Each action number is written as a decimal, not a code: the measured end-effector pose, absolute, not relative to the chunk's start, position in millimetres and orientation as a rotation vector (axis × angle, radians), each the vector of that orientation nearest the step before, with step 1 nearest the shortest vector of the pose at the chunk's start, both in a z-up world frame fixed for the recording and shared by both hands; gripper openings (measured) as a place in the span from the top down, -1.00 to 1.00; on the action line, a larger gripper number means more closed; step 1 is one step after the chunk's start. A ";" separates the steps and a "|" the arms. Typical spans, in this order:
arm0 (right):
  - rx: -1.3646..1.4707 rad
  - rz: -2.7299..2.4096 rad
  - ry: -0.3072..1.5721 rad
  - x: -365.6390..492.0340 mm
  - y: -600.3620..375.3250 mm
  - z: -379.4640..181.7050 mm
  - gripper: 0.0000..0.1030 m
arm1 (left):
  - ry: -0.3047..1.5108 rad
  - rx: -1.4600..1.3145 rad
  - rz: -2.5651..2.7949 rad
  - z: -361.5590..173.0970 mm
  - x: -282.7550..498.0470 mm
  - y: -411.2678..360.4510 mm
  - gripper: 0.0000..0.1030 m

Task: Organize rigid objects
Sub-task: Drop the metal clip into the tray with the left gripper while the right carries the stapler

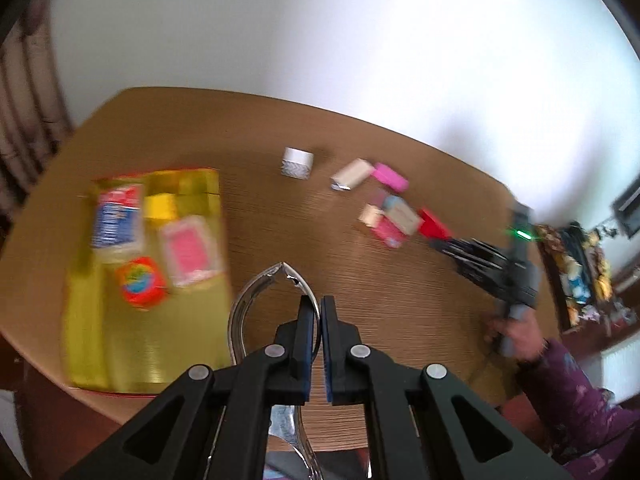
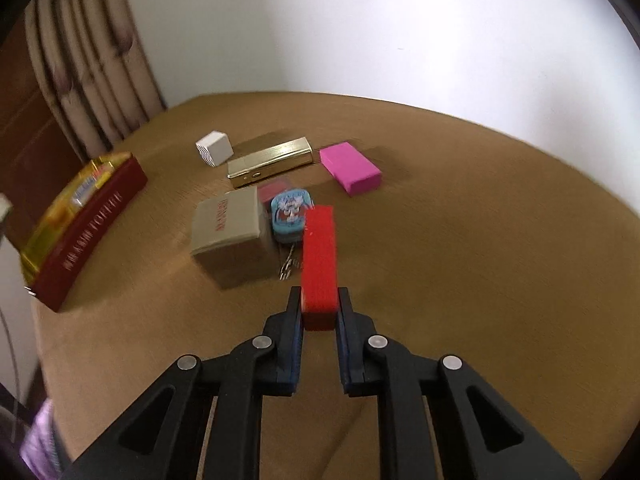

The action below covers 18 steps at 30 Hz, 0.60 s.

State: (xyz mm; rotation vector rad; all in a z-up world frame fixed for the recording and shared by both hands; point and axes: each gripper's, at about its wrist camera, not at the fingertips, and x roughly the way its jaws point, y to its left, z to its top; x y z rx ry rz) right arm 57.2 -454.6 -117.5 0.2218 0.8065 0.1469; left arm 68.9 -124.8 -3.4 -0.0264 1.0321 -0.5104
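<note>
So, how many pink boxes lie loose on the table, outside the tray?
1, as far as I can tell: the pink box lies flat at the far side, right of the gold case. The beige box may hide others.

Brown wood table [image 2: 480, 280] w/ rounded edge, plain white wall [image 2: 400, 20] behind, striped curtain [image 2: 92, 60] at left
</note>
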 end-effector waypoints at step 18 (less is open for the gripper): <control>0.384 0.113 0.789 -1.7 -460.9 -121.8 0.73 | 1.144 0.053 -0.377 -63.8 131.3 -74.1 0.93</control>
